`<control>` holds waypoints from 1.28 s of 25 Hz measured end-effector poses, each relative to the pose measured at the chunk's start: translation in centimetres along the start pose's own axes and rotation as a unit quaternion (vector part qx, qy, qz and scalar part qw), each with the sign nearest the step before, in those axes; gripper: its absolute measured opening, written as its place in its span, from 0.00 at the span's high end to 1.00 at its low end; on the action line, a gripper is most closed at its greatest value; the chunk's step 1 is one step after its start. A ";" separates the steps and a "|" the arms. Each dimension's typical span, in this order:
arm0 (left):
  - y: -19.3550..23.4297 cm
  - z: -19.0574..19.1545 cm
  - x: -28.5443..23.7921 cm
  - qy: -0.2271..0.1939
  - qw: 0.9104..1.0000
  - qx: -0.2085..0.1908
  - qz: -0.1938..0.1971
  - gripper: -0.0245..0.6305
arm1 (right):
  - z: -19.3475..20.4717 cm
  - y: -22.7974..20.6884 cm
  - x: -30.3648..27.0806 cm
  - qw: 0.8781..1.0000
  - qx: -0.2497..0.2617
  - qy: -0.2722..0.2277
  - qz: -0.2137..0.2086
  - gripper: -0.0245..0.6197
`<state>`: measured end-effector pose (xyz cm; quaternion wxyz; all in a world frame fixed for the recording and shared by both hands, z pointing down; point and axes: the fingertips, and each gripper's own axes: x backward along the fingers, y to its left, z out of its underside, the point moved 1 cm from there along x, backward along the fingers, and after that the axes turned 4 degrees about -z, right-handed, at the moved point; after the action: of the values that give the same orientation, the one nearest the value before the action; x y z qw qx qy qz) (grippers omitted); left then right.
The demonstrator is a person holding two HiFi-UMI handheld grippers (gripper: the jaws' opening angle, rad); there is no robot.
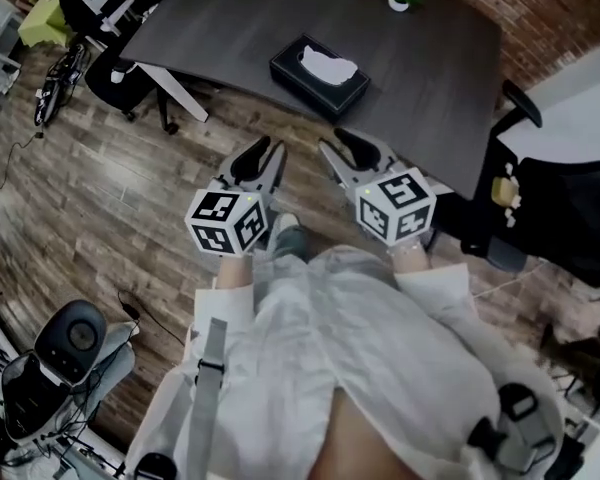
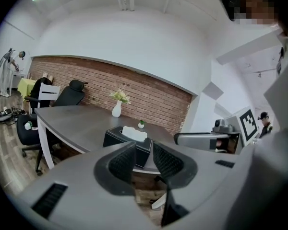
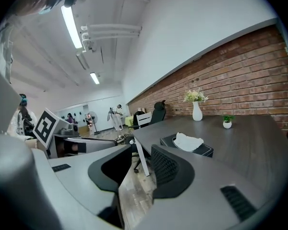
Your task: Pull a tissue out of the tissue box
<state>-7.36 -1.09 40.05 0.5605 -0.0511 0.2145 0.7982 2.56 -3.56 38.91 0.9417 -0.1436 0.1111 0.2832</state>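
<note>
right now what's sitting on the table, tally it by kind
tissue box: 1
white vase with flowers: 1
small potted plant: 1
total: 3
</note>
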 end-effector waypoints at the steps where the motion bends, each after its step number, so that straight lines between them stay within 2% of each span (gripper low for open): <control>1: 0.7 -0.5 -0.6 0.002 1.000 -0.004 0.008 0.81 | -0.4 -0.4 -0.8 1.000 -0.001 -0.002 0.008 0.78; 10: 5.1 -3.2 -4.9 0.022 0.997 -0.030 0.072 0.81 | -2.2 -3.2 -5.1 0.996 -0.036 -0.012 0.077 0.78; 16: 5.8 -1.6 -6.2 0.051 0.993 -0.014 0.106 0.81 | -0.8 -5.0 -5.4 0.991 -0.061 0.006 0.118 0.78; 21: 7.2 0.0 -6.6 0.062 0.993 0.011 0.100 0.81 | 0.0 -5.8 -5.8 0.989 -0.060 0.032 0.132 0.78; 25: 8.0 0.4 -7.2 0.068 0.993 0.012 0.096 0.81 | 0.6 -6.3 -6.3 0.988 -0.063 0.045 0.135 0.78; 32: 9.5 -0.8 -9.2 0.063 0.995 0.013 0.080 0.81 | -0.2 -7.9 -8.7 0.990 -0.060 0.044 0.118 0.78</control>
<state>-12.81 -12.10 45.00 0.4810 -0.0769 0.2635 0.8327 -0.09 -14.29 42.86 0.8859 -0.1977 0.1513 0.3914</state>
